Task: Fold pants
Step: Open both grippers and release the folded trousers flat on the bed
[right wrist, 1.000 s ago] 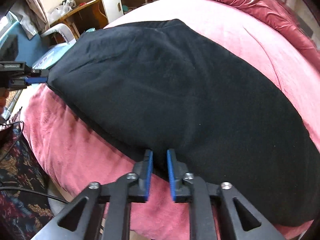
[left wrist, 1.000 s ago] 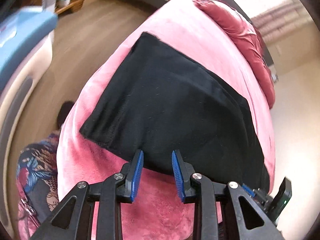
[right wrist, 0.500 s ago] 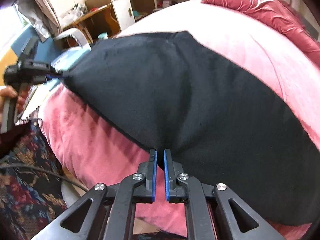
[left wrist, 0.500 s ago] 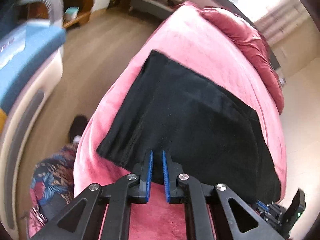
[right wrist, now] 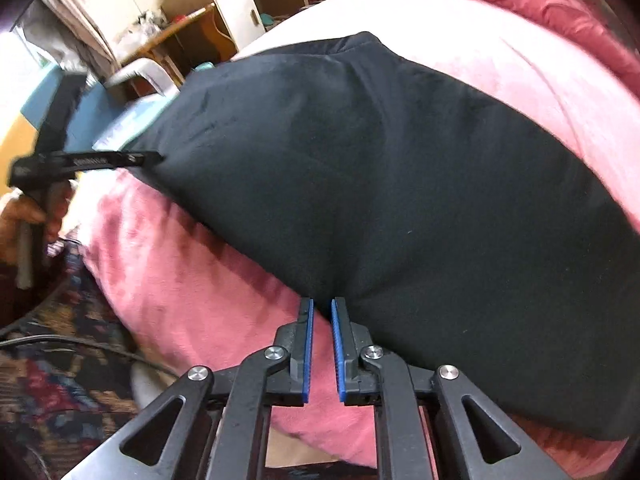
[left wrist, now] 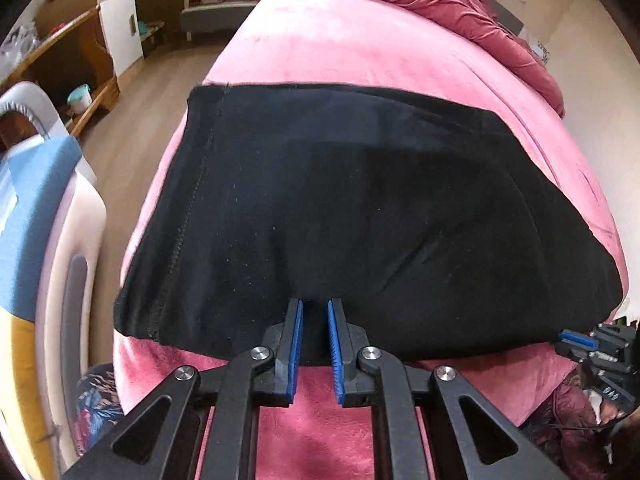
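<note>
Black pants point(left wrist: 360, 216) lie folded flat on a pink blanket-covered bed point(left wrist: 360, 36); they also fill the right wrist view point(right wrist: 400, 180). My left gripper point(left wrist: 315, 308) is shut on the near edge of the pants, its blue pads close together with cloth between the tips. My right gripper point(right wrist: 322, 304) is shut on the near edge of the pants further right. The right gripper shows at the lower right of the left wrist view point(left wrist: 576, 340), and the left gripper shows at the pants' left corner in the right wrist view point(right wrist: 156, 157).
Crumpled dark pink bedding point(left wrist: 440, 4) lies at the bed's far end. A blue and white padded piece point(left wrist: 36, 184) stands to the left of the bed. A wooden desk and white cabinet point(right wrist: 236, 4) stand beyond. A patterned rug point(right wrist: 60, 380) with a cable lies below.
Both grippers closed on the near edge of the pants. The left one swung round, so the pants now lie broadside in its view.
</note>
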Motion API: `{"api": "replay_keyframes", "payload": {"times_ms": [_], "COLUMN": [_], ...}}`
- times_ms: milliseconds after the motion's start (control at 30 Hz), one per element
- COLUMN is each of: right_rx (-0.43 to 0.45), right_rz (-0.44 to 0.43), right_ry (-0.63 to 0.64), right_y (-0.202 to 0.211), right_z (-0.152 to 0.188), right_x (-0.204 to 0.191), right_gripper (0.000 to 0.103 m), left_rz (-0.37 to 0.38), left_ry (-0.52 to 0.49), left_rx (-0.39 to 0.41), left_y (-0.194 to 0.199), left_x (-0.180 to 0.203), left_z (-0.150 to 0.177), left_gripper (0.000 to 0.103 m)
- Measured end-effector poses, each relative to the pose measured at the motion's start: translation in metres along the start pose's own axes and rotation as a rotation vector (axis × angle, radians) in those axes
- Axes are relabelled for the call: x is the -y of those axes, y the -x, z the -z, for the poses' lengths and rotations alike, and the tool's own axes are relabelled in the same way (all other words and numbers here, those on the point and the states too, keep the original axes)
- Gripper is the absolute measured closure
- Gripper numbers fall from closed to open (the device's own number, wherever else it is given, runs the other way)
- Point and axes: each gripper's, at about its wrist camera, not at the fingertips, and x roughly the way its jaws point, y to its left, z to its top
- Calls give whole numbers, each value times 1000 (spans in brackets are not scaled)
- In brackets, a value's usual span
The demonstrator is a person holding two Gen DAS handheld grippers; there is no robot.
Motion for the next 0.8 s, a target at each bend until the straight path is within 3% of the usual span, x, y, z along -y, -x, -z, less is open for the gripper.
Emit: {"api": "replay_keyframes", "payload": {"times_ms": [33, 100, 267, 500, 633, 767, 800], "right_rx": [19, 50, 141, 191, 148, 35, 17], "right_rz": [-23, -32, -81, -47, -91, -134, -148], "right_ry": [-24, -45, -112, -140, -189, -203, -194], "right_y": [7, 18, 33, 16, -7, -44, -50], "right_z": [-1, -6, -40, -143, -193, -220, -223], "right_x": [3, 9, 23, 49, 66, 74, 73], "right_gripper": [85, 64, 64, 64, 64, 64, 73], "left_rz": [4, 17, 60, 105, 119, 105, 97], "left_ry": [-8, -19, -119, -216, -229, -245, -246], "left_rx": [12, 33, 123, 167, 168, 138, 132], "left_y": [4, 11, 25, 16, -2, -19, -23], "left_x": [2, 8, 38, 78, 76, 79, 80], "left_z": [0, -2, -12, -28, -42, -39, -40], "left_gripper": [90, 90, 87, 85, 83, 82, 82]}}
